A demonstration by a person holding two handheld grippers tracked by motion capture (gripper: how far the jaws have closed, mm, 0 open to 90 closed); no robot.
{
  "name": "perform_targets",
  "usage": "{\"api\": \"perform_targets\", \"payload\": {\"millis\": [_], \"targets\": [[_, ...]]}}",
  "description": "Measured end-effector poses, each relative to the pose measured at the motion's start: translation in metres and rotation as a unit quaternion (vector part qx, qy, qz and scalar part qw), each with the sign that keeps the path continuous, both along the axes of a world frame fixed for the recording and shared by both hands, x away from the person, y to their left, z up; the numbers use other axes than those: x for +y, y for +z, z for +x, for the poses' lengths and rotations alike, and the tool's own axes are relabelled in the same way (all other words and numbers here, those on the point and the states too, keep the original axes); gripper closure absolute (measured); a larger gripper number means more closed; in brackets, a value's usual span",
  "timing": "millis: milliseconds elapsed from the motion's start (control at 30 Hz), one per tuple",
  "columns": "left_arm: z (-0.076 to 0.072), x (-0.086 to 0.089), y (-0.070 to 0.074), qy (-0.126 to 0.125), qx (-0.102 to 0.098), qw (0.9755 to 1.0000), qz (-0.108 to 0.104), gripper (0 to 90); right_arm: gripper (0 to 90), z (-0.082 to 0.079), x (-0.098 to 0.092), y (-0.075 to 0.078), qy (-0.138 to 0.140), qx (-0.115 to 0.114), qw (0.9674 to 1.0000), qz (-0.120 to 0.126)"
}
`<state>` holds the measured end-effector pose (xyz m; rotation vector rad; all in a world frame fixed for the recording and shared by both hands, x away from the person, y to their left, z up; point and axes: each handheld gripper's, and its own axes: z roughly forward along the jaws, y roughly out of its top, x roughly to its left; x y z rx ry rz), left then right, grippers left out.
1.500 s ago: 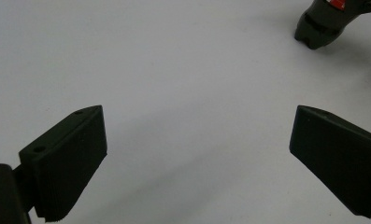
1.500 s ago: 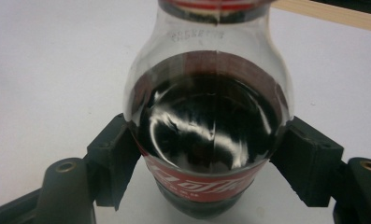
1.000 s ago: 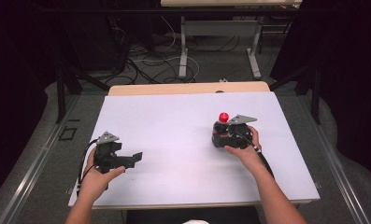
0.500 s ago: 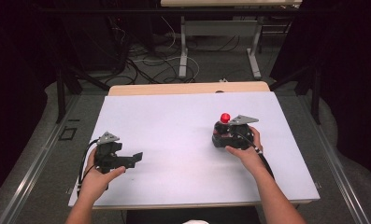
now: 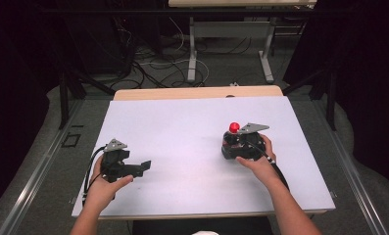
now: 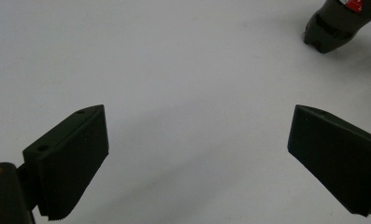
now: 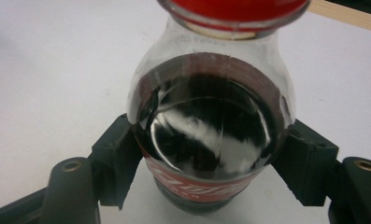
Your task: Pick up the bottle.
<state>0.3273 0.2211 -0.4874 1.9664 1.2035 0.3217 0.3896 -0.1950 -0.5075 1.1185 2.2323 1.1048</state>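
A: Moved since prev? R gripper nudged a bit, jaws just closed in; L gripper same spot.
B: Table white. Bottle?
A: Cola, red cap, right of center, clamped betw R jaws. L jaws wide apart, nothing held, lower left.

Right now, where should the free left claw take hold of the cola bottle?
At the neck under the red cap, from above: the bottle stands upright, and the right claw already clamps both sides of its belly at the label.

No legible txt (bottle label blurred)
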Motion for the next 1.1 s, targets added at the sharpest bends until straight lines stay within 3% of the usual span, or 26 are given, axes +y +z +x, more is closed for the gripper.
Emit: {"api": "perform_targets", "payload": {"millis": [167, 433, 900, 1100], "targets": [[0.000, -0.001, -0.001, -0.001, 0.002, 1.0000, 0.000, 5.6, 29.5, -0.008, 0.002, 0.006, 0.017, -0.001, 0.9998, 0.011], [-0.001, -0.004, 0.000, -0.009, -0.003, 0.9999, -0.004, 6.9, 29.5, -0.024, 0.012, 0.021, 0.065, -0.004, 0.9978, 0.015], [-0.004, -0.009, 0.003, -0.027, -0.005, 0.9996, -0.003, 7.7, 29.5, -0.050, 0.028, 0.041, 0.134, -0.028, 0.9897, 0.040], [-0.004, -0.010, 0.003, -0.033, -0.001, 0.9995, -0.002, 8.3, 29.6, -0.054, 0.037, 0.038, 0.169, -0.025, 0.9851, 0.020]]}}
